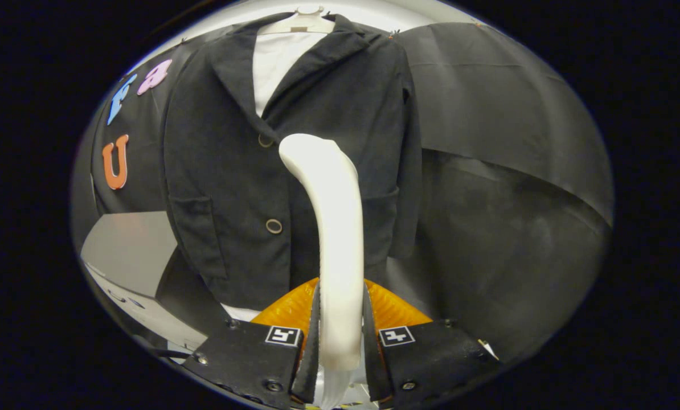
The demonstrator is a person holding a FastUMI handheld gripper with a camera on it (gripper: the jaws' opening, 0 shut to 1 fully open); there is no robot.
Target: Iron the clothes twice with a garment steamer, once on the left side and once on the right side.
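A dark jacket (232, 171) hangs on a white hanger (297, 23) over a white shirt (277, 62), straight ahead of me. My gripper (340, 307) is shut on the white garment steamer (337, 228), both fingers pressing its handle. The steamer rises from between the fingers and curves toward the jacket, its head lying over the front near the upper button (265, 140), at about mid chest. Whether the head touches the cloth I cannot tell. The lower button (273, 226) sits just left of the steamer.
A grey box-like surface (129, 250) stands low to the left of the jacket. Black cloth (505, 171) covers the wall behind and to the right of the jacket.
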